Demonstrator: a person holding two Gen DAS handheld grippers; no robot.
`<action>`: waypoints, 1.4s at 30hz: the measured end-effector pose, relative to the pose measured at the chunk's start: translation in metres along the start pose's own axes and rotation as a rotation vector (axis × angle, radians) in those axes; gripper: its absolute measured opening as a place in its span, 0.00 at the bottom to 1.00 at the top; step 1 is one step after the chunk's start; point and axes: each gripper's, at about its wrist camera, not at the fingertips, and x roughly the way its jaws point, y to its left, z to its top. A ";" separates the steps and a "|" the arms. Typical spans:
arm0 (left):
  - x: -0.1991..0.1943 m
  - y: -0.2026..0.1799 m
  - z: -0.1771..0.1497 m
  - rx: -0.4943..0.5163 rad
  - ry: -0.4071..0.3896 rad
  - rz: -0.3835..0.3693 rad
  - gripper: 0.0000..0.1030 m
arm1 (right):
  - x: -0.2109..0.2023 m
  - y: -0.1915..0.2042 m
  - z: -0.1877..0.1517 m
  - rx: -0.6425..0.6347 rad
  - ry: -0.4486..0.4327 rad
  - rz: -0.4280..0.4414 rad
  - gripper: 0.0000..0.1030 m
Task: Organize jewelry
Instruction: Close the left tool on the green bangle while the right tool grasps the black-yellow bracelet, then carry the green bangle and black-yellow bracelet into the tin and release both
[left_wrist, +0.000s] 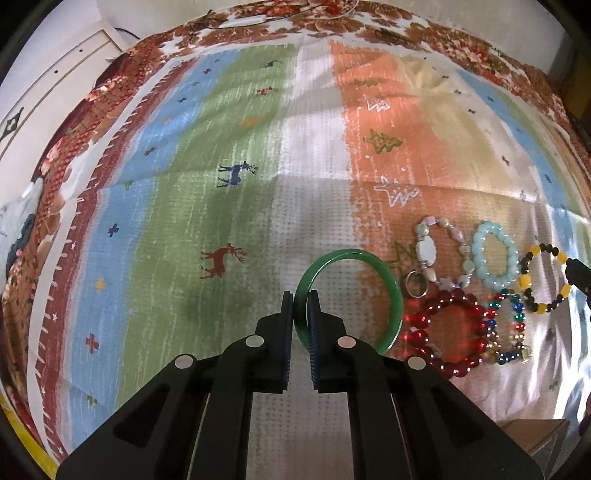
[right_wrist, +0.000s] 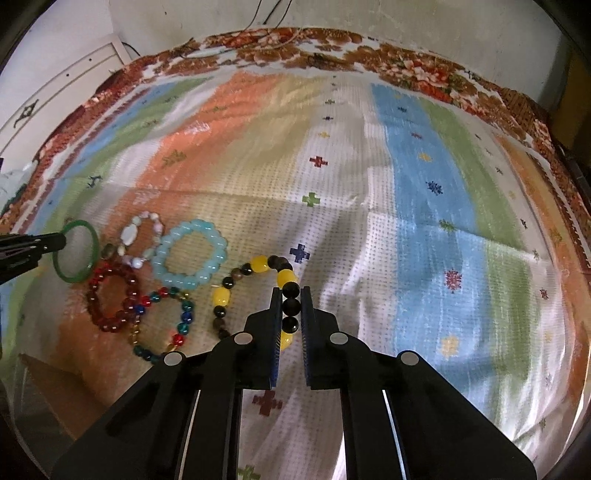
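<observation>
The left gripper (left_wrist: 301, 299) has its jaws clamped on the rim of a green bangle (left_wrist: 391, 284), which sticks out ahead of them and leans over to their right. The right gripper (right_wrist: 291, 299) has its jaws pressed together on a run of dark beads in a yellow-and-black bead bracelet (right_wrist: 221, 297); the rest of that loop trails away to the left of the jaws and ahead of them.

Everything lies on a striped, patterned blanket (left_wrist: 229, 206) spread over what looks like a bed. The remaining pieces are crowded between the two grippers. Just right of the left jaws, close against the bangle's far edge, sits a red bead bracelet (left_wrist: 447, 332), and a small metal ring (left_wrist: 416, 283) lies just ahead of it. Beyond those lies a bracelet of pale mixed stones (left_wrist: 428, 251), with a light blue bead bracelet (left_wrist: 495, 258) beside it. A multicoloured bead strand (left_wrist: 509, 332) lies touching the red one, on the side nearer the right gripper. Seen from the right wrist, the light blue bracelet and the multicoloured strand lie nearest the held loop, just left of the jaws.

To the right of the right jaws the blanket carries only its printed crosses. A brown cardboard corner (right_wrist: 48, 384) shows low to their left.
</observation>
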 end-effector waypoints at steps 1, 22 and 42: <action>-0.003 0.000 -0.001 0.000 -0.005 -0.001 0.07 | -0.003 0.000 -0.001 0.000 -0.006 0.001 0.10; -0.049 -0.001 -0.012 -0.022 -0.098 -0.048 0.07 | -0.068 0.010 -0.007 0.002 -0.131 0.044 0.10; -0.115 -0.015 -0.050 -0.030 -0.218 -0.139 0.07 | -0.131 0.033 -0.032 -0.026 -0.220 0.147 0.10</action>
